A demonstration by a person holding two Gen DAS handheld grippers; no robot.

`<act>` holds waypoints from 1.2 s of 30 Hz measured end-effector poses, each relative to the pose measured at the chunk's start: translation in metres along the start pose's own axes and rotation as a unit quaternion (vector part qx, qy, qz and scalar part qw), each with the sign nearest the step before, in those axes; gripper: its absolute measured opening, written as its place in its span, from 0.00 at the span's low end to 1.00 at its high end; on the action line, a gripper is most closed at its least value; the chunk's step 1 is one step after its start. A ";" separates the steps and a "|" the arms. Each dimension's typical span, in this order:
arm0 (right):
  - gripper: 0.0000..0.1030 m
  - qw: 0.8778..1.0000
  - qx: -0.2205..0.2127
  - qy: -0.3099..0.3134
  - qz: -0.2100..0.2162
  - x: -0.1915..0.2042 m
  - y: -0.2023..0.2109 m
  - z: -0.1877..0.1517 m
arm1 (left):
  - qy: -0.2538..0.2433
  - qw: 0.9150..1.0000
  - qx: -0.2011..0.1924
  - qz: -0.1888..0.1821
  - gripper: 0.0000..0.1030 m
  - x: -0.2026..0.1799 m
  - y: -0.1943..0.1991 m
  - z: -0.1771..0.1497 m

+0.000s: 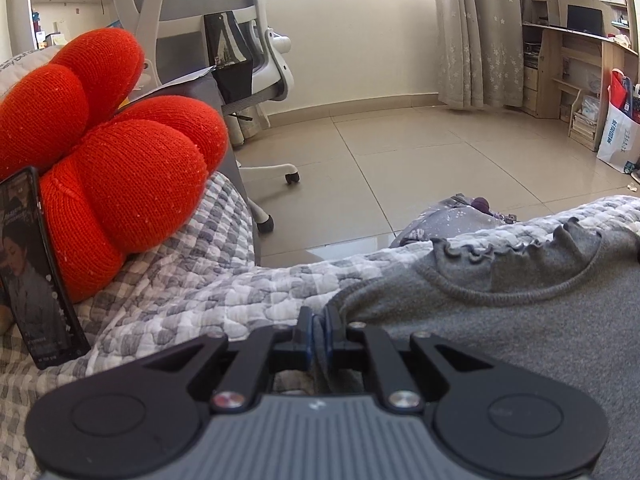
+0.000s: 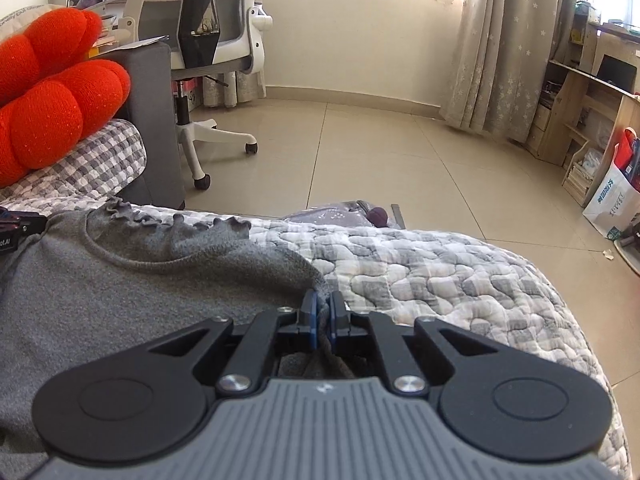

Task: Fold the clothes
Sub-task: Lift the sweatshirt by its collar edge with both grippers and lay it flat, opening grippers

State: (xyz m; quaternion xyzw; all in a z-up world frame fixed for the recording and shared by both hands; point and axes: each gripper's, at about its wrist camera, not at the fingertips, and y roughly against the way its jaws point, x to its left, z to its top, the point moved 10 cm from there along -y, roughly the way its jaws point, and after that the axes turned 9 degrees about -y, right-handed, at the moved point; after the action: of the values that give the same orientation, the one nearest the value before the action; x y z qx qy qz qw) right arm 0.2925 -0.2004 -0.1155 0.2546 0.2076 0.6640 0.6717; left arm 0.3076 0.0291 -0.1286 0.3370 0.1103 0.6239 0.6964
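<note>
A grey knit top (image 1: 500,320) with a ruffled neckline lies spread on a grey-and-white checked quilt (image 1: 240,292). My left gripper (image 1: 319,320) is shut on the top's left shoulder edge, with grey fabric pinched between its blue pads. In the right wrist view the same grey top (image 2: 140,280) lies to the left, and my right gripper (image 2: 323,312) is shut on its right shoulder edge over the quilt (image 2: 440,280). The left gripper's black tip peeks in at that view's left edge. Both grippers sit low, close to the quilt.
A big red knitted cushion (image 1: 112,168) rests at the left beside a phone (image 1: 36,272) propped upright. A white office chair (image 2: 208,52) stands behind the grey sofa arm. A purple bundle (image 2: 344,212) lies on the tiled floor past the quilt's edge. Wooden shelves (image 1: 580,60) stand at the right.
</note>
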 end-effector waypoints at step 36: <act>0.48 0.978 0.107 -0.095 0.154 0.057 0.140 -0.064 | 0.314 0.904 0.143 -0.253 0.58 -0.004 0.125 -0.106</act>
State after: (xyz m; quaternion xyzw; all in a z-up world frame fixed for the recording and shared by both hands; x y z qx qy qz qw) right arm 0.1451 -0.1414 -0.0757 0.4155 0.1709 0.7061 0.5474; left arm 0.1465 0.0594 -0.1328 0.1800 0.4932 0.4776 0.7044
